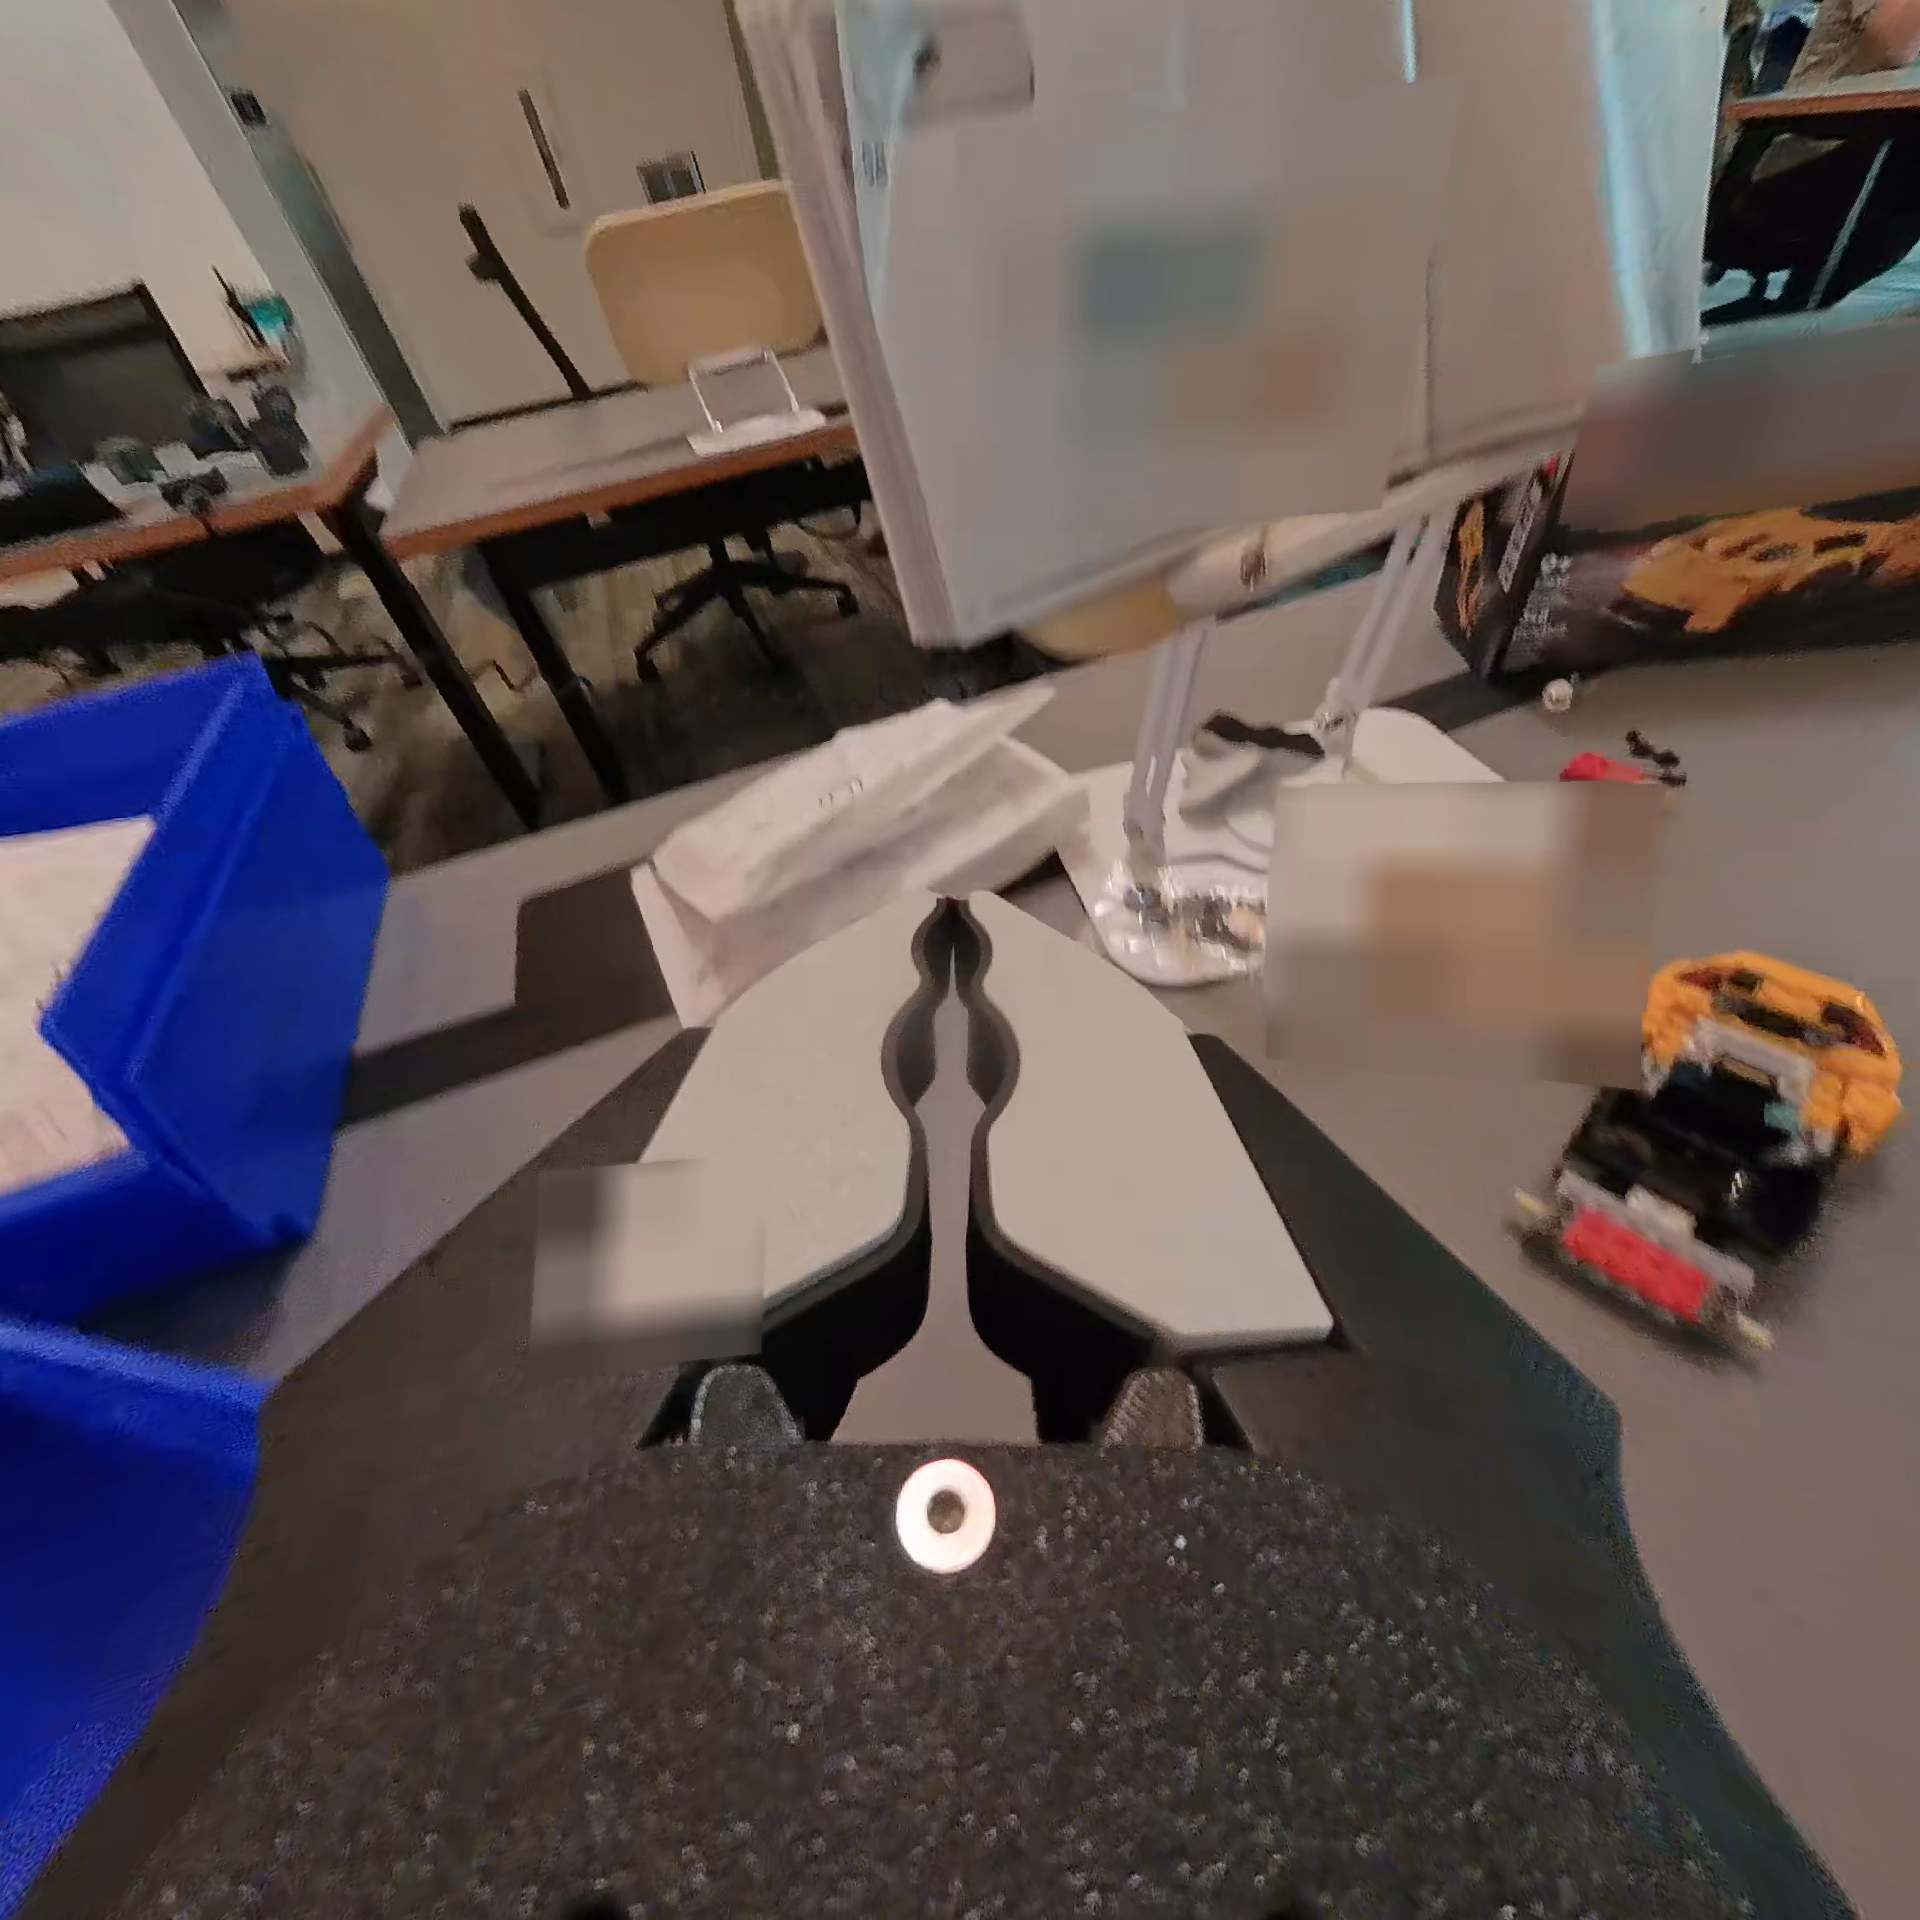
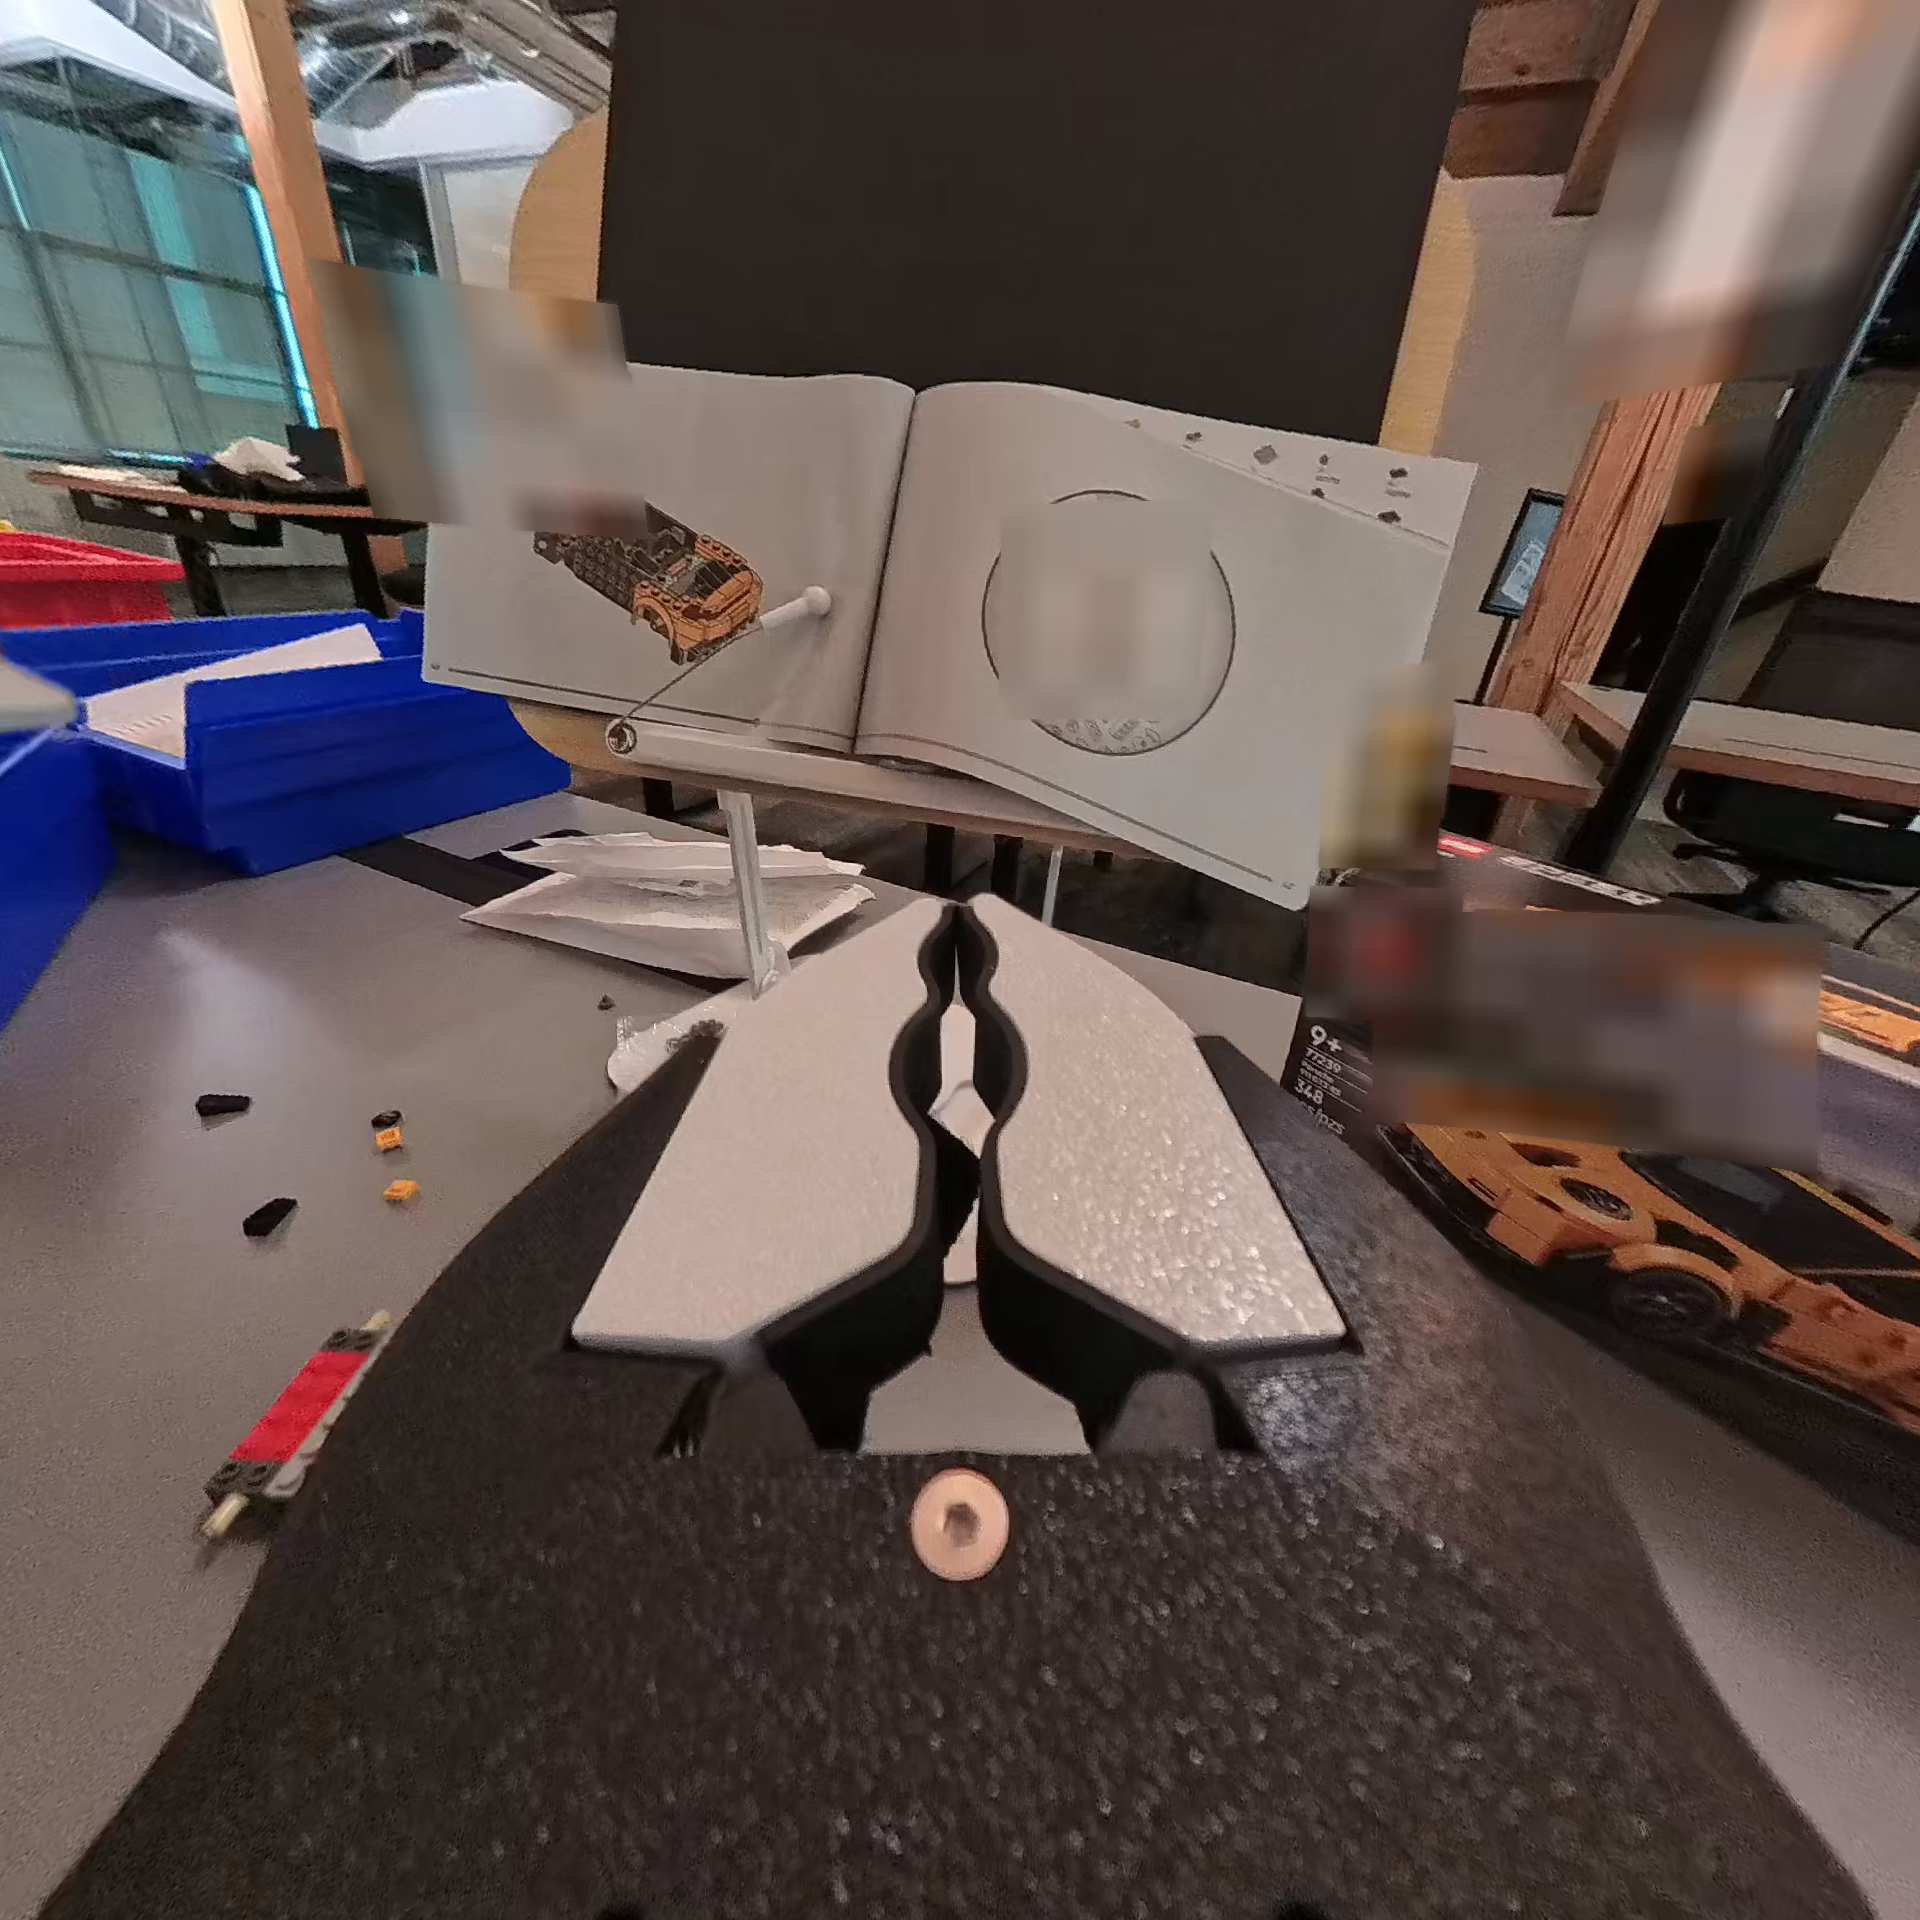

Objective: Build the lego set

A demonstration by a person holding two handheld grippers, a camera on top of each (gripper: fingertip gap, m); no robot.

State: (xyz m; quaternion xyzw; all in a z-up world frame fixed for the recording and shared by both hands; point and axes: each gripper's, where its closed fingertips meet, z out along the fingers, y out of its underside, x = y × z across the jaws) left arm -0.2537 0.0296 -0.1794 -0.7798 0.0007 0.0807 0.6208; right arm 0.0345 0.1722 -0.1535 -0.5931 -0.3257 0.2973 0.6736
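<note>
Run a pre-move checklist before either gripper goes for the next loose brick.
1. left gripper empty: ok, fingertips shut on nothing.
2. right gripper empty: ok, shut too; both must open.
3. Instruction booklet open on its stand: ok.
4. Loose bricks reachable on the table: ok, scattered left of the right gripper.
5. Partly built car upright, clear of both grippers: ok.
6. Which brick comes next: cannot tell.
</note>
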